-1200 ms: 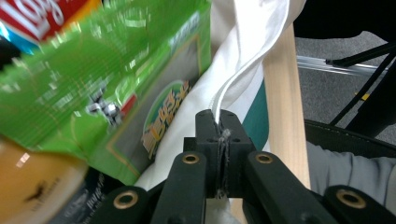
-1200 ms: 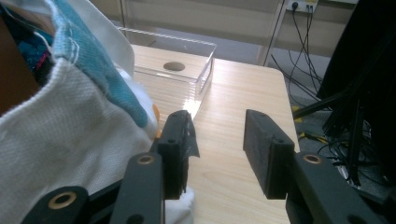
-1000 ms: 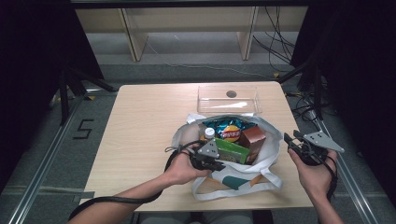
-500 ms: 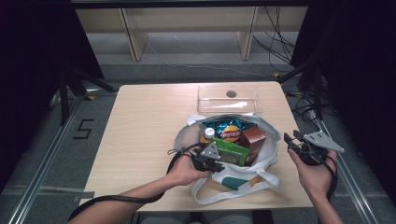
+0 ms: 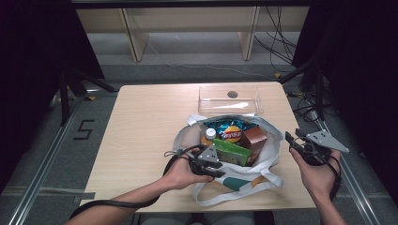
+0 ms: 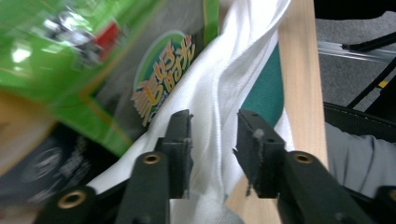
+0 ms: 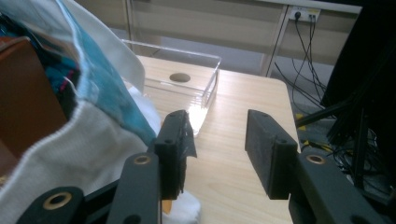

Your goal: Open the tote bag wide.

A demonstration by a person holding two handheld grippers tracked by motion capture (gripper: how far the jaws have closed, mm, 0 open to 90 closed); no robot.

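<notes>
Left gripper [image 5: 210, 165] at the bag's near rim: fingers [image 6: 180, 140] have just been opening, now released, the white tote bag [image 6: 219, 93] fabric loose between them. Right gripper [image 7: 217, 149]: fingers about half open, nothing between them, 1 finger just beside the bag's right side. Bag sits mid-counter [image 5: 141, 126] and holds a green packet [image 5: 231, 152], brown box [image 5: 254, 139], blue chip bag [image 5: 230, 129], and bottle [image 5: 210, 136]. Clear tray [image 5: 229, 99] is beyond it. Both forearms enter from the near edge.
</notes>
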